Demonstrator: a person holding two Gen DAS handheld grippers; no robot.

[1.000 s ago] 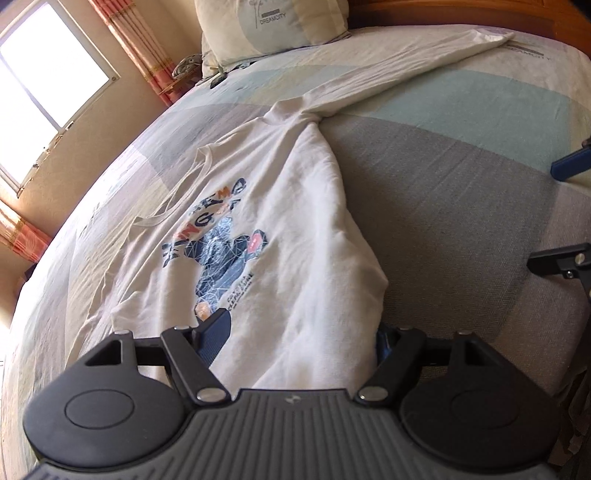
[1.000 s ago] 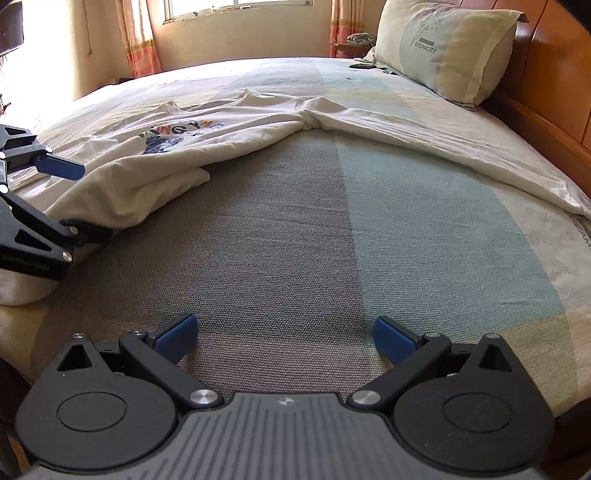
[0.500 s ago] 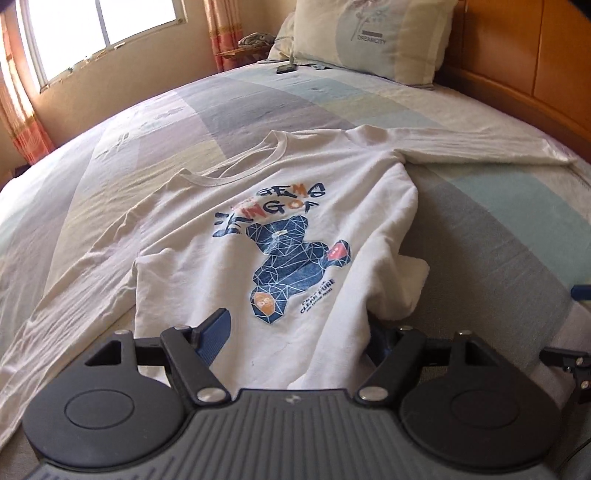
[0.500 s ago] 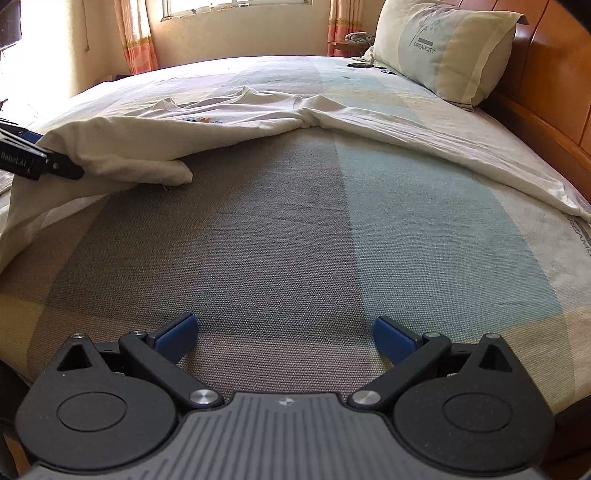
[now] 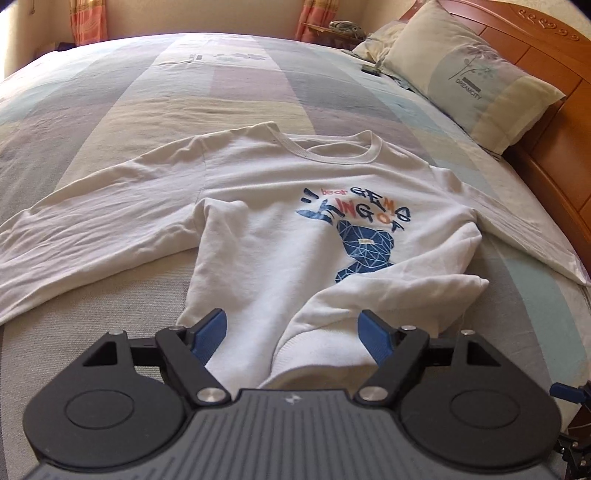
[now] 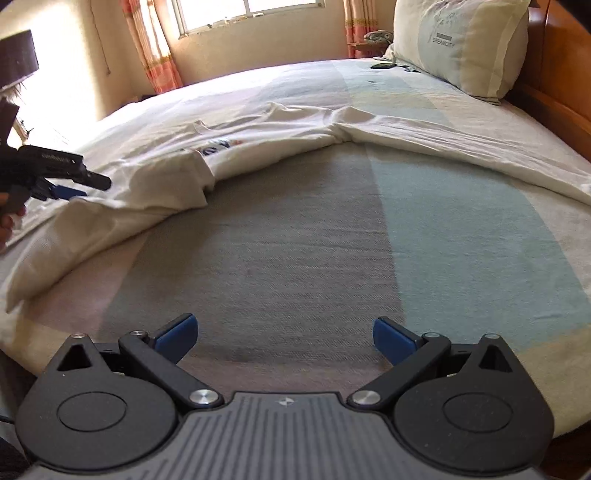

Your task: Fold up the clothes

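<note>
1. White long-sleeved sweatshirt (image 5: pixel 258 206) lies front side up near the middle of the bed (image 5: pixel 184 85). Soft knit, ribbed round collar (image 5: pixel 332 147). Chest print (image 5: pixel 364 236): blue faceted bear under blue and orange lettering.
2. Lower part of the body is bunched and rolled towards the near edge of the bed; a thick ribbed hem fold (image 5: pixel 314 343) sits between the fingers of the left gripper (image 5: pixel 295 336).
3. One sleeve (image 5: pixel 92 229) is spread out to the left, wrinkled; the other sleeve (image 5: pixel 528 236) runs right towards the headboard (image 5: pixel 554 55).
4. Left gripper: jaws spread apart, blue pads on either side of the cloth. Cannot tell whether either pad touches it; nothing is pinched.
5. Right gripper (image 6: pixel 282 334): jaws released, empty, over bare bedcover, well apart from the sweatshirt (image 6: pixel 280 147).
6. In the right wrist view the left gripper (image 6: pixel 70 184) shows at the left edge, black frame, blue pad, just above the rumpled hem.
7. Bedcover (image 6: pixel 314 240): coarse woven fabric in grey, pale teal and cream blocks.
8. Pillow (image 5: pixel 472 74) with a printed flower stands against the carved wooden headboard.
9. Orange-checked curtains (image 6: pixel 155 48) flank a bright window (image 6: pixel 251 14).
</note>
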